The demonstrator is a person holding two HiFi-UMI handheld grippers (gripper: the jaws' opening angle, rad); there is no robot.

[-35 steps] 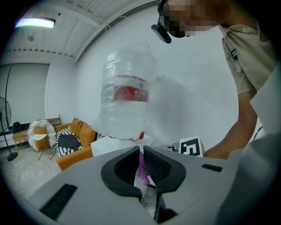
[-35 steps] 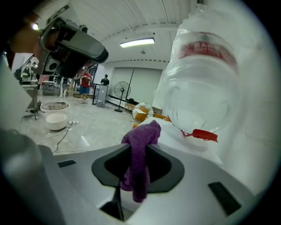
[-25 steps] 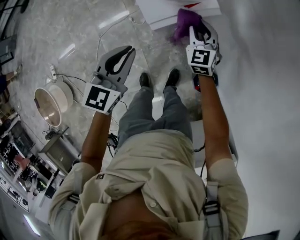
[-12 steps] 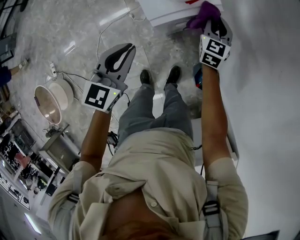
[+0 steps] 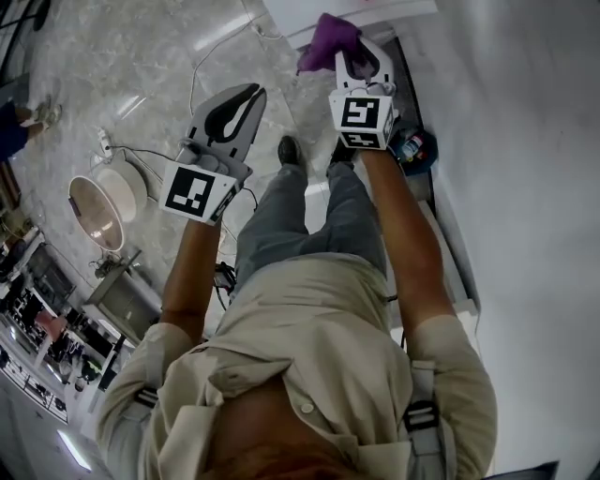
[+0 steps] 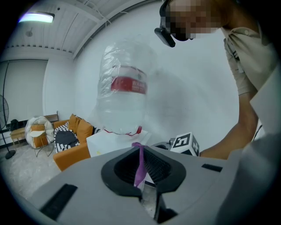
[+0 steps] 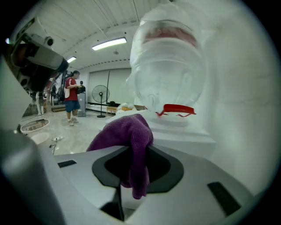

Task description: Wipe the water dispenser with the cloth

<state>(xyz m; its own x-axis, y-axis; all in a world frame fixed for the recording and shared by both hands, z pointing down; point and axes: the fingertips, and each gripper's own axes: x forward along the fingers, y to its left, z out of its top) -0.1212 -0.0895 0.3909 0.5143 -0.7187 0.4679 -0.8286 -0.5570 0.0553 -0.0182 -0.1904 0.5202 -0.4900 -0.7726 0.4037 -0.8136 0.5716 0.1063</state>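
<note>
The white water dispenser stands at the top of the head view, and its clear bottle with a red label rises close ahead in the right gripper view. My right gripper is shut on the purple cloth, which bunches over the jaws at the dispenser's front edge. My left gripper hangs lower left of it over the floor, shut and holding nothing. In the left gripper view only a thin purple strip shows in the slit between its jaws, with the bottle beyond.
A round white appliance with its lid open and cables with a power strip lie on the marble floor to the left. A blue item sits by the white wall on the right. An orange sofa and a standing person are farther off.
My right gripper has carried the cloth leftward along the dispenser, from its right side to its front left edge. The left gripper has barely moved.
</note>
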